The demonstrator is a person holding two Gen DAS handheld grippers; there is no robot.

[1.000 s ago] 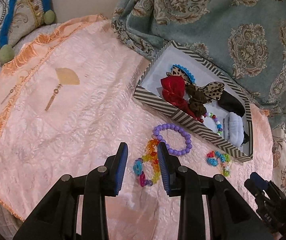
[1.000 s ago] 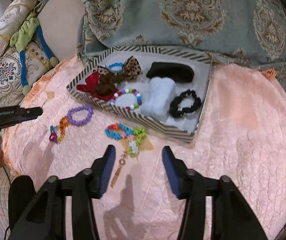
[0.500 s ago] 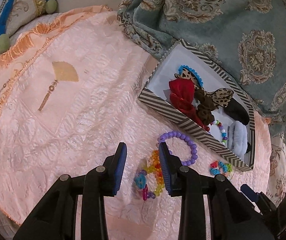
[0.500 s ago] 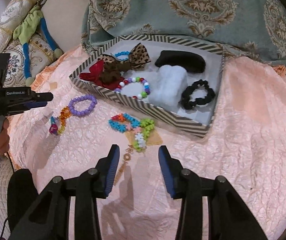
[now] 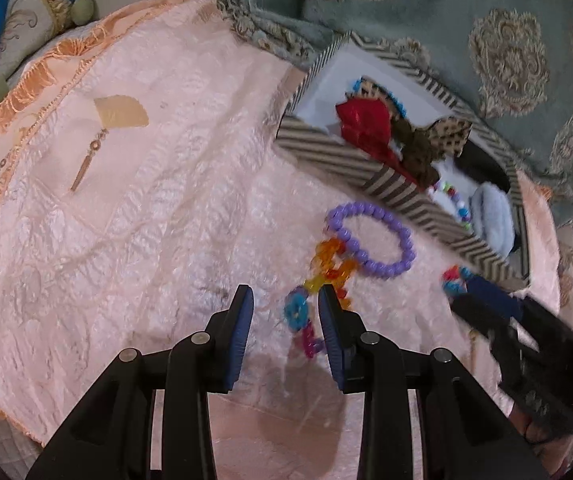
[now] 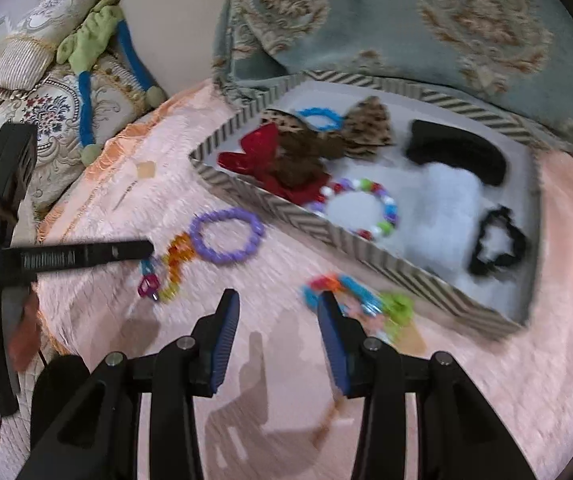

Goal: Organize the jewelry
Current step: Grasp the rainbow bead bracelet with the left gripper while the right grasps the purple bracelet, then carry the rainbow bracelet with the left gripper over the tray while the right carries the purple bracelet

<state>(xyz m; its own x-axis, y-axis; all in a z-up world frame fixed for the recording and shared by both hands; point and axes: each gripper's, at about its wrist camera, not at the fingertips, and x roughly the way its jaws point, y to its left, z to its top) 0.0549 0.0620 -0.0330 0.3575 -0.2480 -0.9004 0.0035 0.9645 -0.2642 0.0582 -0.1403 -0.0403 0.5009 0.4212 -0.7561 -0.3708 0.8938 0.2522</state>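
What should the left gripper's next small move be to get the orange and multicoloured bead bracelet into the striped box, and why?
Probably ease the left gripper down and slightly right, then close. Its jaws, which have just been opening, are open with nothing pinched; the multicoloured bead bracelet lies flat on the peach cloth, partly between the fingertips, beside the purple bead bracelet and outside the striped box.

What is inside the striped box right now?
In the striped box: red bow, brown bow, leopard bow, blue ring, multicolour bead bracelet, white fluffy piece, two black pieces. Anything beneath them is hidden.
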